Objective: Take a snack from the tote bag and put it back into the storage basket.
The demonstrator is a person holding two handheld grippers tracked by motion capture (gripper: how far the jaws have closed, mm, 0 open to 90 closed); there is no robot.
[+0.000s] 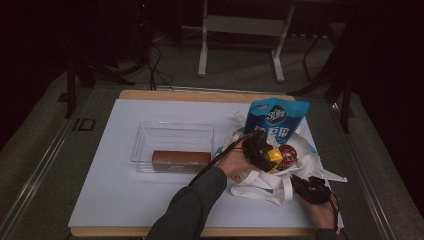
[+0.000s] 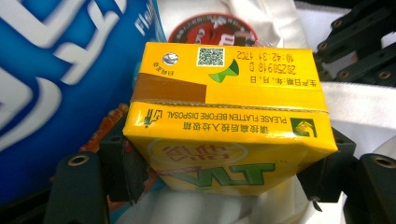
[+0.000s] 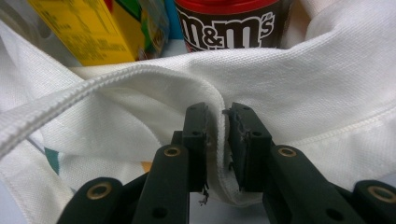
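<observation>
Left gripper (image 1: 267,152) clamps the yellow drink carton (image 2: 229,121) by its two sides, over the white cloth bag (image 1: 260,185). Left of it lie a clear tray (image 1: 172,132) and a brown box (image 1: 181,161); just behind it stands a blue pouch (image 1: 277,117), beside it an M&M's tub (image 3: 226,23). Right gripper (image 3: 215,140) pinches the bag's hem, near the carton.

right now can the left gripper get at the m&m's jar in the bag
Probably not yet: the left gripper is shut on the yellow drink carton, which sits in front of the m&m's jar. The carton must come out first.
</observation>
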